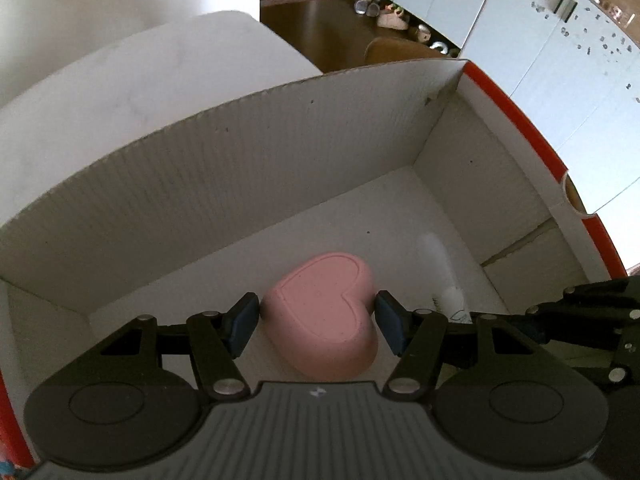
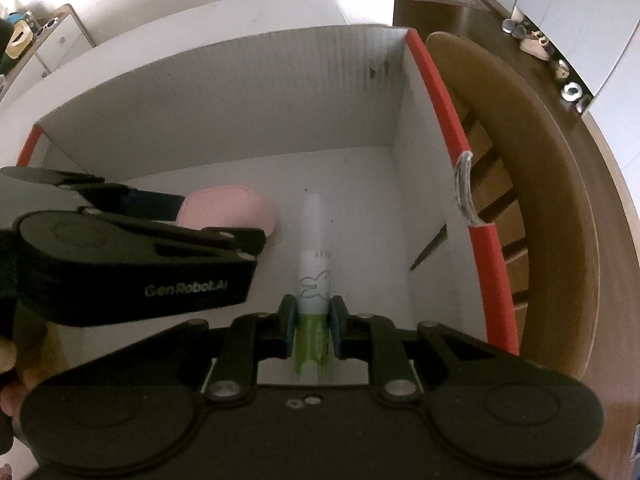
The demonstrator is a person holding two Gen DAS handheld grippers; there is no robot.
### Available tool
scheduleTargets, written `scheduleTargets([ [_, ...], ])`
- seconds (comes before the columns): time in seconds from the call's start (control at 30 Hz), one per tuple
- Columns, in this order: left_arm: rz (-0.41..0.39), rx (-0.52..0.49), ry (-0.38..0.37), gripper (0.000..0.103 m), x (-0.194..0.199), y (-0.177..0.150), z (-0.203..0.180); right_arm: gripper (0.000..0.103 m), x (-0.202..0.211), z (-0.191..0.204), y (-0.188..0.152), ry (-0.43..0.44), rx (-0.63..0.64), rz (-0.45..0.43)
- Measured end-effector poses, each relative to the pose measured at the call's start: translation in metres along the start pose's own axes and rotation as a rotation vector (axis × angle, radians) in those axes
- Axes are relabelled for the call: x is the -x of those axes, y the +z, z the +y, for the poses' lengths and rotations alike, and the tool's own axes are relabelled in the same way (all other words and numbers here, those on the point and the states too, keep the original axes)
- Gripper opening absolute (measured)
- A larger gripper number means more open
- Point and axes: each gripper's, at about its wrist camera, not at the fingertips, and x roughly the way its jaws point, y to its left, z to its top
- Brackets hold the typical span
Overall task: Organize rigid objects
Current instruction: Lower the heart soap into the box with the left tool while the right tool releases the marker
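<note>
A pink heart-shaped block (image 1: pixel 326 312) sits between the blue pads of my left gripper (image 1: pixel 318 320), which is shut on it low inside a white cardboard box (image 1: pixel 168 184) with red edges. In the right wrist view the same heart (image 2: pixel 228 210) shows behind the left gripper's black body (image 2: pixel 132 264). My right gripper (image 2: pixel 313 330) is shut on a white and green tube (image 2: pixel 314 268) with a rabbit drawing, pointing down into the box (image 2: pixel 224 92). The tube's white tip (image 1: pixel 438 264) appears to the right of the heart in the left wrist view.
The box stands on a white table (image 1: pixel 120 68). A wooden chair (image 2: pixel 540 184) is close beside the box's right wall. Brown floor with shoes (image 1: pixel 394 18) and white cabinets (image 1: pixel 560 60) lie beyond. A hand (image 2: pixel 10 376) shows at the lower left.
</note>
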Motion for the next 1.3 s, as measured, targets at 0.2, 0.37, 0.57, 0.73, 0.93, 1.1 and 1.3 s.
scheduleTargets([
  [0.2,0.037,0.031,-0.009,0.064,-0.005,-0.001,0.008,0.021,0.003,-0.004,0.003,0.012,-0.008,0.000],
  [0.37,0.051,0.047,-0.028,0.062,-0.002,-0.002,0.015,0.026,0.012,-0.009,0.003,0.026,-0.013,-0.024],
  [0.57,0.005,0.043,-0.035,0.062,0.013,-0.008,0.017,0.031,0.026,-0.016,-0.004,0.065,-0.023,-0.065],
  [0.73,-0.055,0.044,-0.037,0.063,0.040,-0.021,0.020,0.033,0.042,-0.018,-0.012,0.085,-0.024,-0.108],
  [0.93,-0.135,0.026,-0.032,0.063,0.070,-0.041,0.026,0.034,0.060,-0.017,-0.020,0.123,-0.026,-0.150],
  [1.1,-0.199,0.019,-0.029,0.063,0.083,-0.041,0.030,0.037,0.077,-0.013,-0.032,0.124,-0.021,-0.196],
  [1.3,-0.268,0.030,-0.048,0.063,0.110,-0.056,0.045,0.047,0.098,0.008,-0.046,0.128,-0.010,-0.258],
])
